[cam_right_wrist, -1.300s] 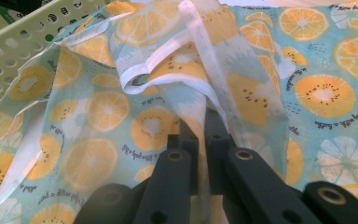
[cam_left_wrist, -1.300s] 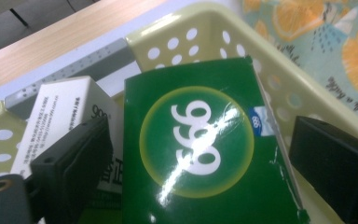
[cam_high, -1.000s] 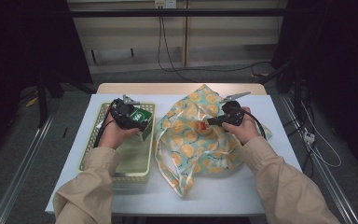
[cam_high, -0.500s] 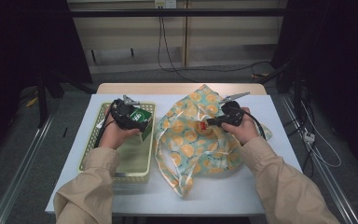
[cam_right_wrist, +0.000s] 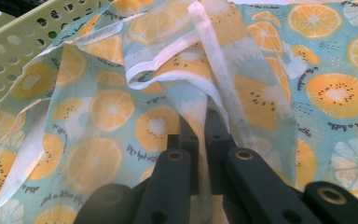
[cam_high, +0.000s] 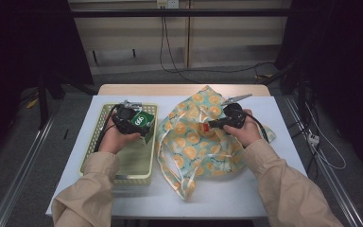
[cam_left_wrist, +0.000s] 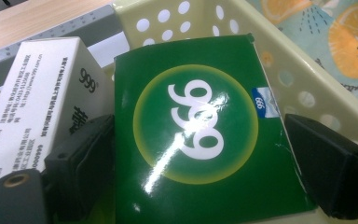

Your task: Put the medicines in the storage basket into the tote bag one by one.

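- The left gripper (cam_high: pixel 133 122) holds a green box (cam_high: pixel 142 122) over the far right part of the pale yellow basket (cam_high: pixel 123 169), which stands on the left half of the surface (cam_high: pixel 274 189).
- In the left gripper view its jaws press on the two opposite side edges of the green box (cam_left_wrist: pixel 205 135), grasping it; the box's printed front faces the camera with the white "999" upside down, and its long axis runs away from the gripper toward the basket's perforated wall (cam_left_wrist: pixel 303 88).
- A white box (cam_left_wrist: pixel 42 102) with black print sits just left of the green one, touching it.
- The right gripper (cam_high: pixel 211 125) rests on the orange-patterned cloth bag (cam_high: pixel 194 151), spread right of the basket.
- In the right gripper view the jaws are clenched on a white-hemmed fold of the bag (cam_right_wrist: pixel 205 93), lifting it into a ridge.
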`<state>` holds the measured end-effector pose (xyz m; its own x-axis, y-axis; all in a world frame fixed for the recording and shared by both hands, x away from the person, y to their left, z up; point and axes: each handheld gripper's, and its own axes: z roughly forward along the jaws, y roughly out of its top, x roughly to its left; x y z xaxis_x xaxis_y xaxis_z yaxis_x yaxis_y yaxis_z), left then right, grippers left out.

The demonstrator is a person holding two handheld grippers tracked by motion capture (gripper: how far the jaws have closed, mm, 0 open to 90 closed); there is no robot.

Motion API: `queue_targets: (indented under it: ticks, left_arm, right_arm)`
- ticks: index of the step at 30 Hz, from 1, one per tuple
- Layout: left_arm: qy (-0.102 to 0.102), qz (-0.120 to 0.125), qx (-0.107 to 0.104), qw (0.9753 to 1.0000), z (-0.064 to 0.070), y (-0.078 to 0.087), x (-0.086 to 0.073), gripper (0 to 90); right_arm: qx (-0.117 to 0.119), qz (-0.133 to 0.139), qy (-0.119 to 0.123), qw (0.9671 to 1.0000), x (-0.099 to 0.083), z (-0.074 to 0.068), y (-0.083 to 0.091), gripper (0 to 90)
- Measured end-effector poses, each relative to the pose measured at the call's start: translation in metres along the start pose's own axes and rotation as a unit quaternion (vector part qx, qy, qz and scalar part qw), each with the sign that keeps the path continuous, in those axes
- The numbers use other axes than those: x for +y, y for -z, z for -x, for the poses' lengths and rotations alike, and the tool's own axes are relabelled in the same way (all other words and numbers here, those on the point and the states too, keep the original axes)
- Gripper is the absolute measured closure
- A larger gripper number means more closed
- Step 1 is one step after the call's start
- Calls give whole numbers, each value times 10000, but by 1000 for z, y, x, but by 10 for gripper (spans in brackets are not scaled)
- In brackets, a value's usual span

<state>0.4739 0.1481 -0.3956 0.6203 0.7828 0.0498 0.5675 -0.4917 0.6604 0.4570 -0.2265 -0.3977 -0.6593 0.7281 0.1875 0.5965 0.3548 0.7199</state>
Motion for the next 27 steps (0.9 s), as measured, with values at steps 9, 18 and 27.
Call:
queue_targets:
  ticks: [9, 18, 27]
  left_arm:
    - [-21, -63, 147, 9999, 4, 6, 3, 158]
    - [338, 263, -16, 9991, -3, 45, 15, 162]
    - [50, 510, -170, 9985, 22, 78, 34, 163]
  right_arm:
    - [-35, 4, -41, 10000, -1, 3, 1, 897]
    - [-54, 47, -48, 10000, 0, 4, 4, 897]
    - [-59, 78, -34, 9999, 1, 2, 6, 897]
